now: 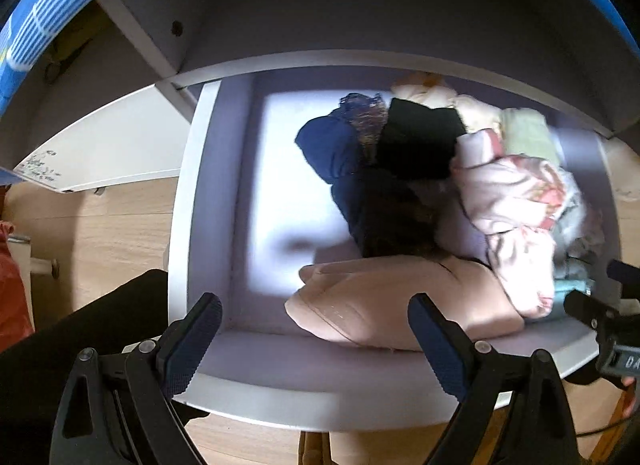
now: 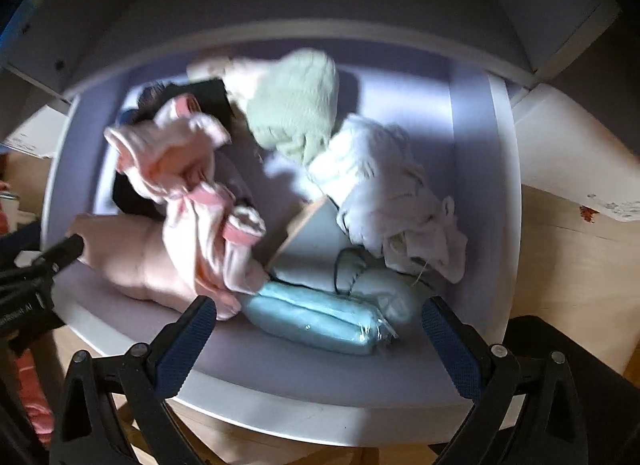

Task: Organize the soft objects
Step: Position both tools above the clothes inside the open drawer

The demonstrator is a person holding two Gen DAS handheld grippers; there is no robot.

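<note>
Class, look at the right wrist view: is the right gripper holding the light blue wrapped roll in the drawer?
No. The right gripper is open and empty, its fingers spread above the light blue wrapped roll, which lies on the drawer floor.

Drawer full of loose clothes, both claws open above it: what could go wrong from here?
1. The pink floral garment is draped over the beige one; a grab may lift both.
2. The wrapped blue roll sits against the drawer's front wall; its plastic wrap may slip between the right claw pads.
</note>
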